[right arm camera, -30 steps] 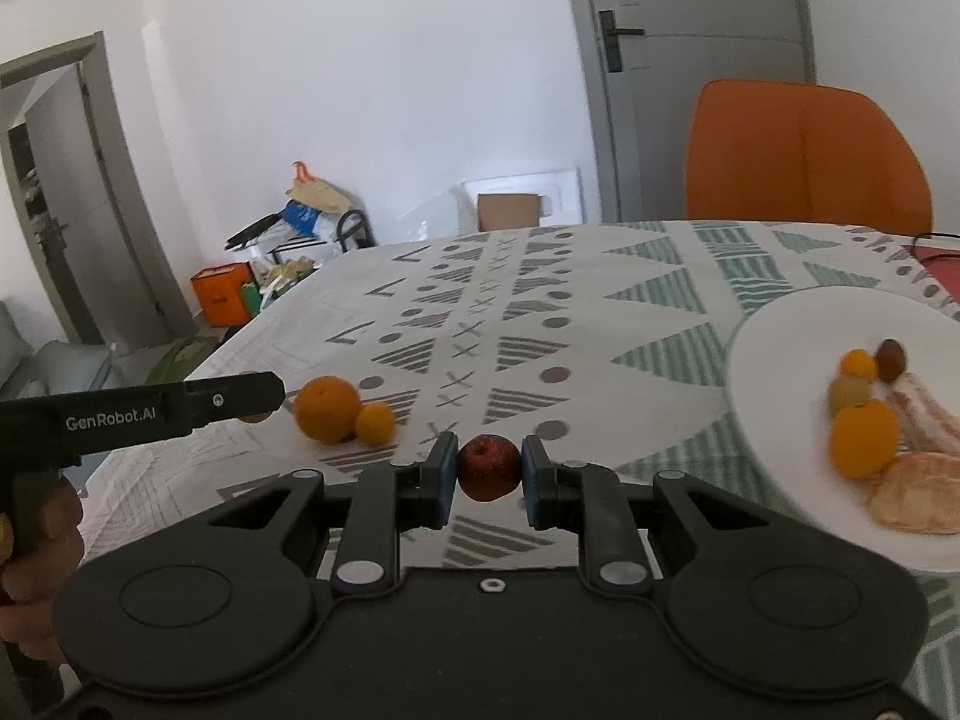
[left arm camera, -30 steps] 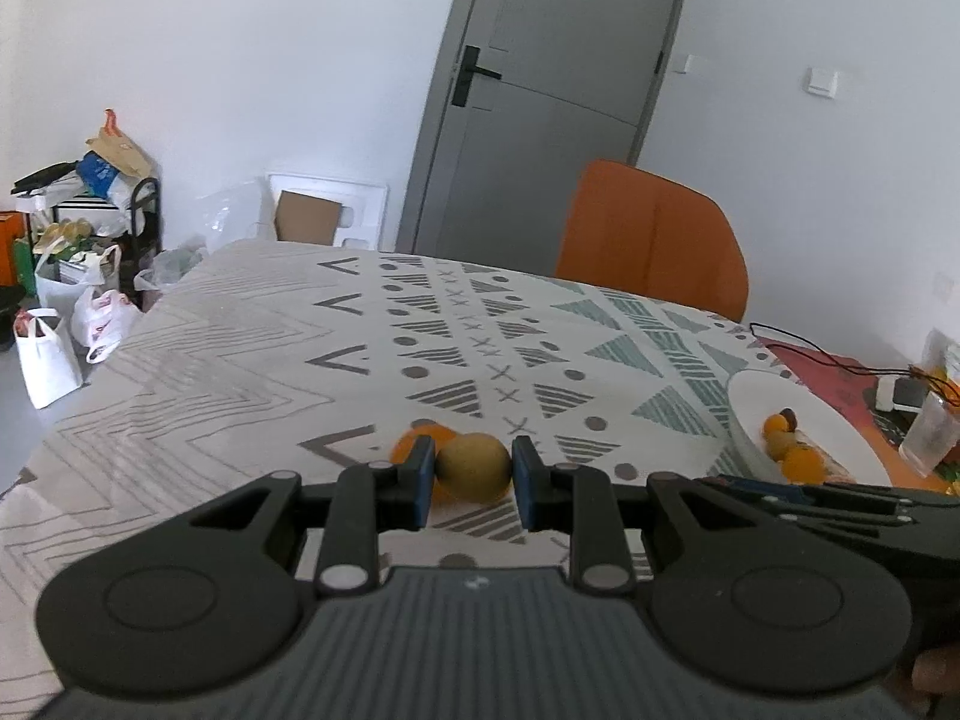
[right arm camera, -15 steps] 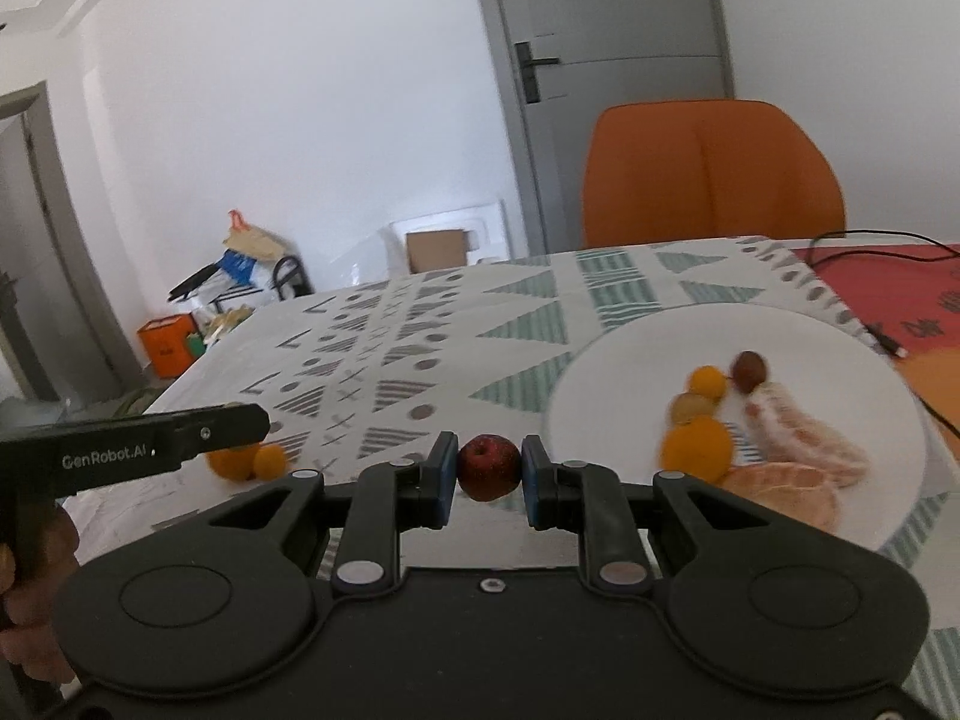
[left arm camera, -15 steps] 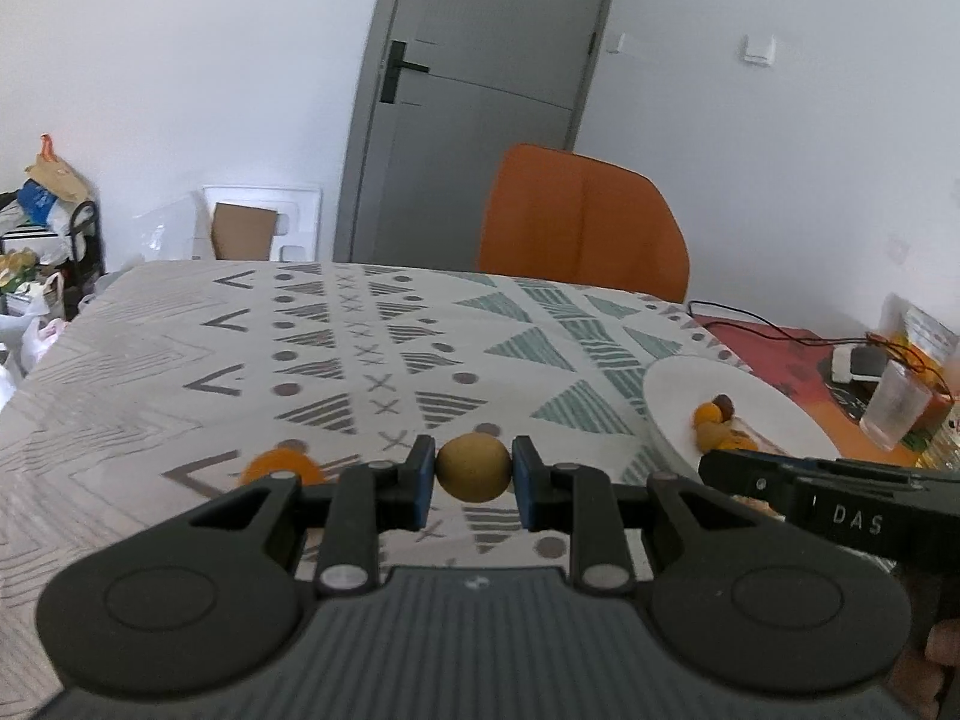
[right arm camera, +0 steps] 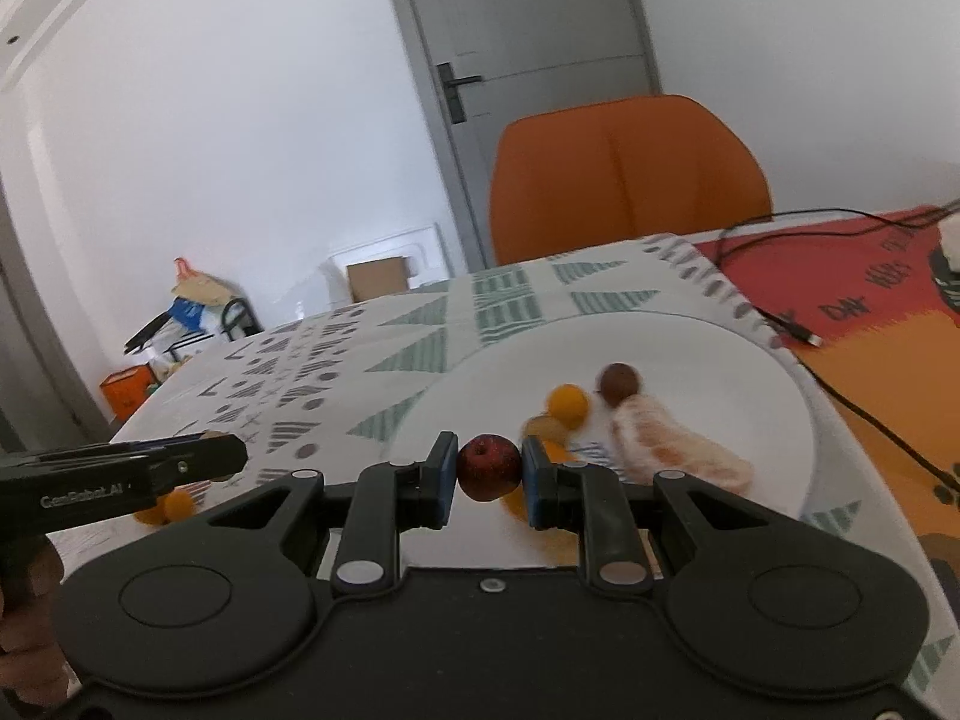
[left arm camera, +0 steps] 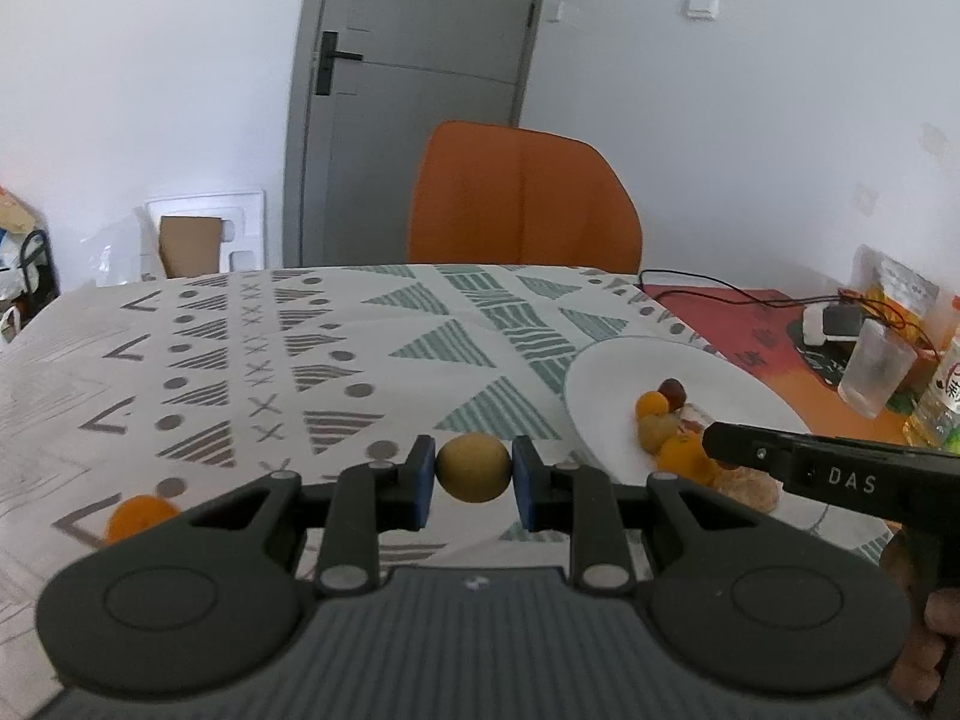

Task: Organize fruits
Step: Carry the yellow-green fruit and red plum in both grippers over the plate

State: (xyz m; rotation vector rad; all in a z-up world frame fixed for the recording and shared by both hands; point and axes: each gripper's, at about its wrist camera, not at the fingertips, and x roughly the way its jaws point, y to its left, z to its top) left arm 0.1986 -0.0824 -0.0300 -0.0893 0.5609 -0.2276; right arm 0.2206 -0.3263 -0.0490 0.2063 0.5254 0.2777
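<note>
Basically, white plate (right arm camera: 750, 354) near the table's right edge holds small oranges, a brown fruit and peeled segments. Right gripper (right arm camera: 485, 468) clamps a red fruit (right arm camera: 489, 467) over its near rim; left gripper (left arm camera: 473, 468) clamps a yellow-green fruit (left arm camera: 473, 467) over bare tablecloth (left arm camera: 252, 372) just left of the plate.

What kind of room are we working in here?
Most likely a dining area in a home: a table under a patterned tablecloth, an orange chair pulled up to it, a grey interior door, and a white plate of fruit.
</note>
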